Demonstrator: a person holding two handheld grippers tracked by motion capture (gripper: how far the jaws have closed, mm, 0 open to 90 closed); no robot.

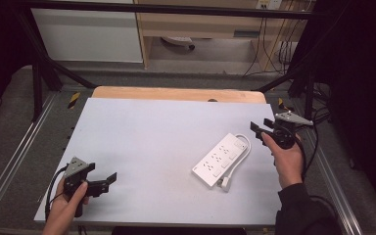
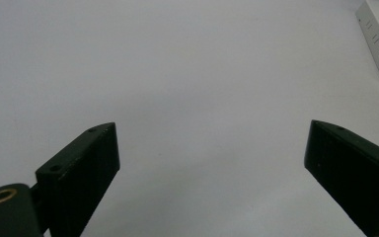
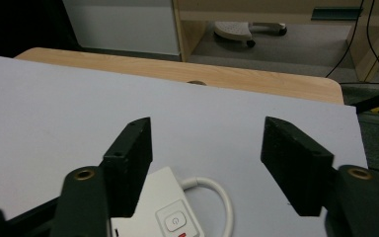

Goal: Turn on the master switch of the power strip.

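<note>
Seemingly unlabelled white power strip (image 1: pixel 222 158), power-symbol button (image 3: pixel 175 220), lettering unreadable

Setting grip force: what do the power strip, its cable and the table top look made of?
Power strip: white hard plastic, probably; smooth, faintly glossy moulded casing. Cable: white rubbery sheath, holding a smooth loop. Table top: matte pale grey sheet, likely laminate or a mat, over a wood-grain board at the far edge.

White power strip (image 1: pixel 222 159) lies on table (image 1: pixel 142 142).
</note>
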